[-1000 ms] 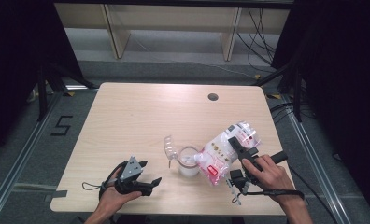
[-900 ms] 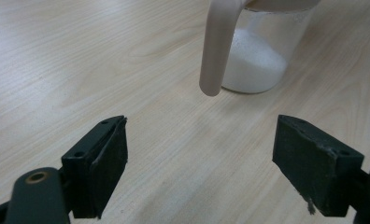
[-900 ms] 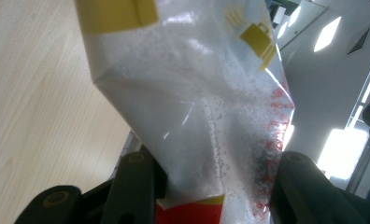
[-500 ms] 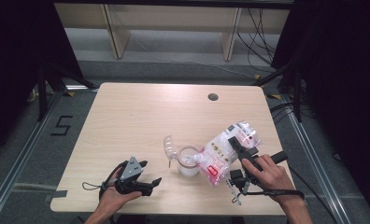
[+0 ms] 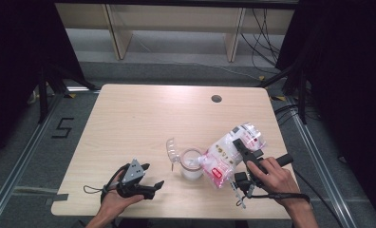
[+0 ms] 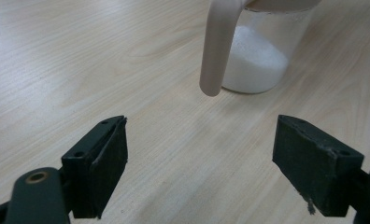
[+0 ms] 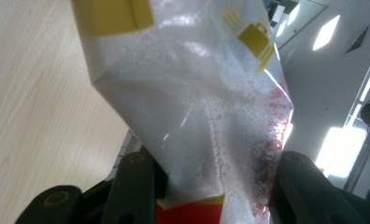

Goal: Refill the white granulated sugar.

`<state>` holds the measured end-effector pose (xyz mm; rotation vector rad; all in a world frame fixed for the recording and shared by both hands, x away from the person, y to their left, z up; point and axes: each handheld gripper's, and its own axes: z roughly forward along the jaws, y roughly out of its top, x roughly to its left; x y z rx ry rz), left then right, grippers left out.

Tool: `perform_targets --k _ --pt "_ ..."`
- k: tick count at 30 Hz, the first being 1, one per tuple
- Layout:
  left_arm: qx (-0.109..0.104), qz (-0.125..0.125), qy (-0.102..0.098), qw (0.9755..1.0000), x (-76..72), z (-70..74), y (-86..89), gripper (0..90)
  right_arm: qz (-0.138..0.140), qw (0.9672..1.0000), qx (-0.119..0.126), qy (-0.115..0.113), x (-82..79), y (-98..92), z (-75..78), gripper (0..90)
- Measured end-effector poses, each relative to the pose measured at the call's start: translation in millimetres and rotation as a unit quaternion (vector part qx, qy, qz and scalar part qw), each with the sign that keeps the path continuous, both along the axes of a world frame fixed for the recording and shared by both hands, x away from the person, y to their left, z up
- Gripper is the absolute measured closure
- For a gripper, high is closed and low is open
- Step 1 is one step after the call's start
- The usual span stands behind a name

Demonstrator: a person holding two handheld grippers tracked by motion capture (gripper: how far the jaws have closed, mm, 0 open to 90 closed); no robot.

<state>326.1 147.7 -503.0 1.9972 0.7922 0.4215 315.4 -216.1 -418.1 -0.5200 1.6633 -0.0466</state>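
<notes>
Clear printed bag tilts over a jar, perhaps of sugar.

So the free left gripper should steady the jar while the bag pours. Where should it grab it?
Probably the jar body, low down, coming level from its left, where the left gripper rests open. The bag held by the right gripper tips over the mouth from the right, and the hinged lid stands open at the upper left.
</notes>
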Motion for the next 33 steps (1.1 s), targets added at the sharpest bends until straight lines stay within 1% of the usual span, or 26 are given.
perform_targets --k 1,3,4,5,6,7,8,9,10,13,16,17,19,20,21,22,27,31,33 --pt "0.002 -0.003 -0.003 1.0000 0.2 0.3 0.3 17.7 -0.001 1.0000 0.008 0.002 0.0 0.0 -1.3 63.6" --pt "0.001 -0.001 -0.001 1.0000 0.1 0.3 0.2 17.7 0.001 1.0000 0.008 0.003 0.2 0.5 -1.9 63.6" --pt "-0.001 0.001 0.001 1.0000 -0.1 0.0 0.0 17.7 0.006 1.0000 -0.002 0.002 0.9 1.3 -0.5 63.6" --pt "-0.005 0.003 0.001 1.0000 -0.4 -0.1 -0.4 17.7 0.012 0.9999 -0.007 -0.001 1.4 1.9 0.3 63.6" --pt "-0.017 0.004 0.003 0.9998 -1.0 -0.6 -1.8 17.7 0.012 0.9999 -0.009 -0.001 1.5 2.1 0.5 63.6" --pt "-0.003 0.002 0.001 1.0000 -0.3 0.0 -0.1 17.7 0.005 1.0000 -0.003 0.002 0.8 1.3 -0.4 63.6" --pt "-0.001 0.002 0.001 1.0000 -0.2 0.0 -0.1 17.7 0.005 1.0000 0.003 0.003 0.8 1.1 -1.1 63.6" --pt "-0.001 0.002 0.001 1.0000 -0.2 0.0 -0.1 17.7 0.005 1.0000 0.003 0.003 0.8 1.1 -1.1 63.6" --pt "0.001 -0.002 -0.002 1.0000 0.0 0.3 0.3 17.7 0.000 1.0000 0.008 0.003 0.0 0.4 -1.9 63.6" --pt "-0.001 0.002 0.001 1.0000 -0.2 0.0 0.0 17.7 0.000 1.0000 0.008 0.003 0.1 0.3 -1.7 63.7" --pt "-0.002 0.002 0.000 1.0000 -0.2 0.0 -0.2 17.7 0.000 1.0000 0.009 0.003 0.1 0.1 -1.6 63.7" --pt "-0.009 0.000 -0.001 1.0000 -0.5 0.0 -0.8 17.7 0.000 1.0000 0.008 0.002 0.0 0.1 -1.7 63.7" --pt "-0.008 0.000 -0.002 1.0000 -0.3 0.0 -0.7 17.7 0.000 1.0000 0.009 0.003 0.0 0.1 -1.6 63.7" --pt "0.000 0.002 0.001 1.0000 -0.2 0.1 0.1 17.7 0.000 1.0000 0.008 0.002 0.0 0.1 -1.7 63.7" --pt "0.000 0.002 0.001 1.0000 -0.2 0.1 0.1 17.7 0.000 1.0000 0.008 0.002 0.0 0.1 -1.7 63.7" --pt "-0.013 0.003 0.002 0.9999 -0.9 -0.3 -1.3 17.7 0.000 1.0000 0.008 0.003 0.1 0.2 -1.6 63.7" --pt "-0.010 0.003 0.001 0.9999 -0.7 -0.1 -1.0 17.7 -0.001 1.0000 0.008 0.003 -0.1 0.3 -1.7 63.7" --pt "-0.013 0.004 0.002 0.9999 -1.0 -0.2 -1.3 17.7 0.000 1.0000 0.008 0.004 -0.2 0.4 -1.6 63.7" --pt "-0.003 0.002 0.001 1.0000 -0.3 0.0 -0.2 17.7 0.000 1.0000 0.008 0.003 -0.2 0.4 -1.5 63.7"
